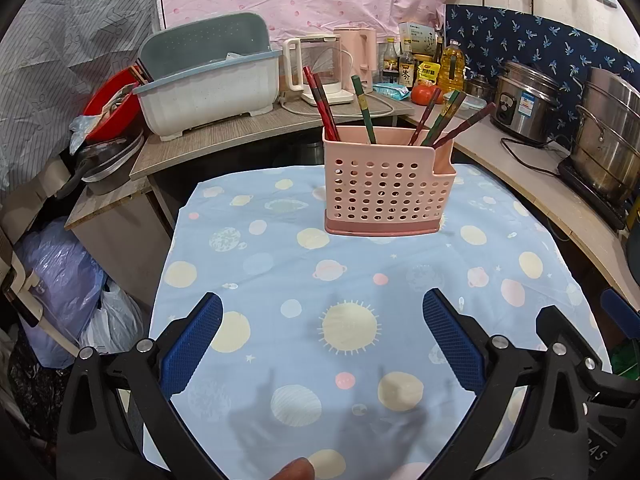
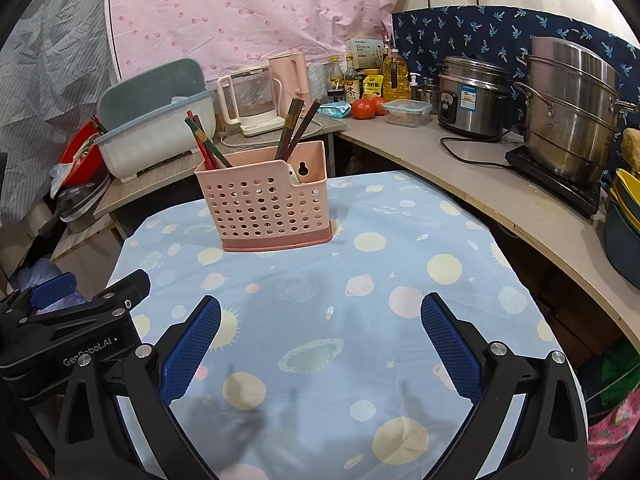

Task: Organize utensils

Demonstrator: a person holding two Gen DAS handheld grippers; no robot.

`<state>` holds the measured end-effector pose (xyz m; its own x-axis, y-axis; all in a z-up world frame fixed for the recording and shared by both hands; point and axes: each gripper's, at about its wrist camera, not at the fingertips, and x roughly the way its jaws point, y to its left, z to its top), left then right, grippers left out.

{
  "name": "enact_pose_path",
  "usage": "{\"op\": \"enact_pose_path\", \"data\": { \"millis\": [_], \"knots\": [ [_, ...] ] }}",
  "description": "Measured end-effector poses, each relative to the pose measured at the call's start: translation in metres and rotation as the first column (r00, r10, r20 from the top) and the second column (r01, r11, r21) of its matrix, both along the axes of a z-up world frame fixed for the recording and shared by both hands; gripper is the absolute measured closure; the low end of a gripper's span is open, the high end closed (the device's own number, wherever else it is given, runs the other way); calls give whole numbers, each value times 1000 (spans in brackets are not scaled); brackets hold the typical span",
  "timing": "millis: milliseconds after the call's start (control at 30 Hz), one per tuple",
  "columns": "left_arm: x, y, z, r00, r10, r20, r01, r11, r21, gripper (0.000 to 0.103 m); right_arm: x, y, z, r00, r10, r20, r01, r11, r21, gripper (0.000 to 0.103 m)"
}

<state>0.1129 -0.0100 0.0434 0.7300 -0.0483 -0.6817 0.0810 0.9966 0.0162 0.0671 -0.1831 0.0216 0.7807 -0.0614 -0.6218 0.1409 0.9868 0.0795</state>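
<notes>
From the left wrist camera, the left gripper holds its two blue-padded jaws spread wide and released, with nothing between them but the planet-print cloth that covers the bench. Straight ahead of the jaws, well apart from them, one pink perforated utensil holder stands upright on the cloth. Seven chopsticks lean out of its top: two red ones at the holder's left end, one green in the middle, and four more, mixed red-brown and green, fanned toward the right end. Beyond the holder, ahead and to the left of the jaws, sit one grey dish rack and two kettles, one clear and one pink; ahead and to the right are one rice cooker and one stacked steel steamer pot. Part of the right gripper shows just outside the right jaw. From the right wrist camera, the right gripper is likewise released, its two blue jaws wide apart over bare cloth. The same holder stands ahead of the jaws, slightly toward the left one, with chopsticks leaning in two clusters, one at each end; the exact count is hard to tell here. The left gripper's black body sits just outside the left jaw.
</notes>
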Motion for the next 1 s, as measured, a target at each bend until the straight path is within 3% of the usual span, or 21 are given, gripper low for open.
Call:
{"op": "enact_pose_path", "data": {
  "millis": [1000],
  "knots": [
    [-2,-2,0,1000,18,0,-18,1000,17,7,0,1,3,1000,-3,-1,3,1000,-3,6]
  ]
}}
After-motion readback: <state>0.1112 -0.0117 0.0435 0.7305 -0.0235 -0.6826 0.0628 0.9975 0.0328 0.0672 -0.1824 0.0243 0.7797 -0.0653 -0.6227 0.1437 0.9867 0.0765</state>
